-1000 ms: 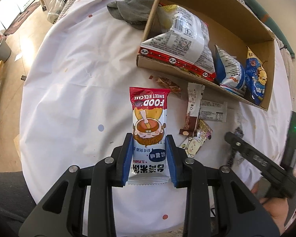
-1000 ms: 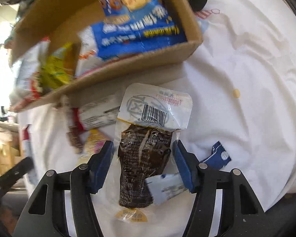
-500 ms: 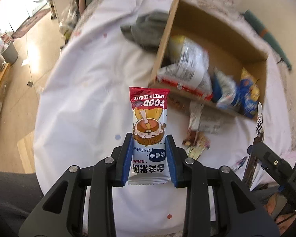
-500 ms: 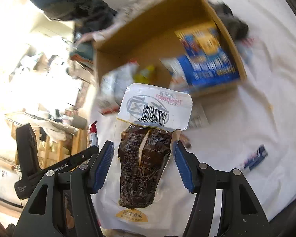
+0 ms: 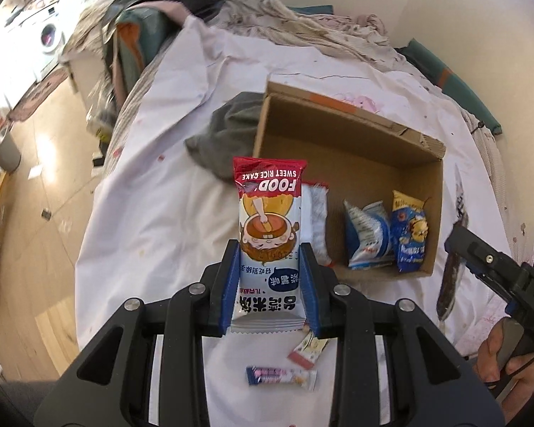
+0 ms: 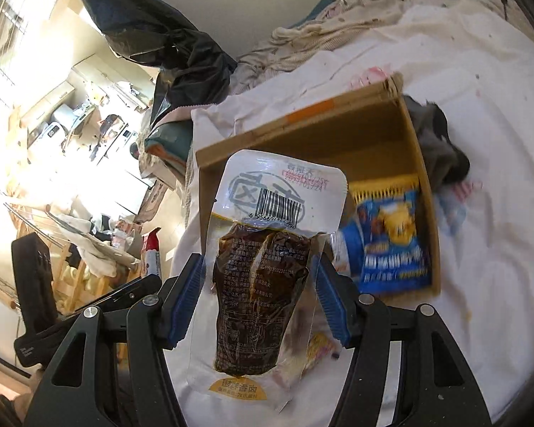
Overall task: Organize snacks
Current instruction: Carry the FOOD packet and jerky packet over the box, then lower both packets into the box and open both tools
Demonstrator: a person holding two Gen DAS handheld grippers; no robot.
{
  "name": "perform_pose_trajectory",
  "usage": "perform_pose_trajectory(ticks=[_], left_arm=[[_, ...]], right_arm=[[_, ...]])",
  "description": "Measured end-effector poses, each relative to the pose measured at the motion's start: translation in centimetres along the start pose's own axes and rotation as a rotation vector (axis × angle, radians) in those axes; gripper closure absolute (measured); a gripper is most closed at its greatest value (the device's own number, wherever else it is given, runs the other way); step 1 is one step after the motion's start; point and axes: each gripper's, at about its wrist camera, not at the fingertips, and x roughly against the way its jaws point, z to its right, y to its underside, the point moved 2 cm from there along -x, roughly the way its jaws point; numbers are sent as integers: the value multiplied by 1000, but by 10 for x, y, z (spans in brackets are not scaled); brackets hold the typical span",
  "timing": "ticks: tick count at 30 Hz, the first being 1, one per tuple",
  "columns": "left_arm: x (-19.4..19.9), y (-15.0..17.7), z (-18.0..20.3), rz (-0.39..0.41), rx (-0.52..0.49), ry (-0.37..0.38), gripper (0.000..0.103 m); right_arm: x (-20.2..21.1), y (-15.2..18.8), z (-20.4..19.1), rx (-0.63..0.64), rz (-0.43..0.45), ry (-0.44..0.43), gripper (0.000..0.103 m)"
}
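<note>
Overhead, the left gripper clamped a rice cake packet above the near left edge of the cardboard box. Meanwhile the right gripper pinched a clear pouch of dark braised snack, raised near the box's blue snack bags.

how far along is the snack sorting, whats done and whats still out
Done: two blue snack bags and a red-edged packet already lie in the cardboard box.
In hand: left gripper grips the rice cake packet; right gripper grips the brown vacuum pack.
Left: two small wrappers on the white sheet.
</note>
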Motion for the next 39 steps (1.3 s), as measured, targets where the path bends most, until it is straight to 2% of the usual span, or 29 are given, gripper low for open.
perform_pose_trajectory(ticks=[9,11,14,17,24,29,31,39], left_arm=[[-20,-32,49,46,-86,51,75],[-28,-36,53,60,-89,72,75],[-34,-34,47,118,-69,98,75],[-50,-34,44,68,-67,99,75],[-66,-29,44,9,-60,98,75],[-68,-28,45,1,-58,98,75],[-69,-27,46,-8,-58,103,75],[-72,-20,56,-15,-93,125,75]], right_arm=[[-36,-33,9,46,8,76,38],[-43,-34,16,64,20,78,38],[-56,-33,35,11,-3,96,38],[-63,-34,42,4,-11,111,38],[-83,-38,36,28,-24,128,37],[-88,-41,36,-18,-19,111,30],[-85,-42,38,-38,-15,90,14],[-72,-46,47,-83,18,83,12]])
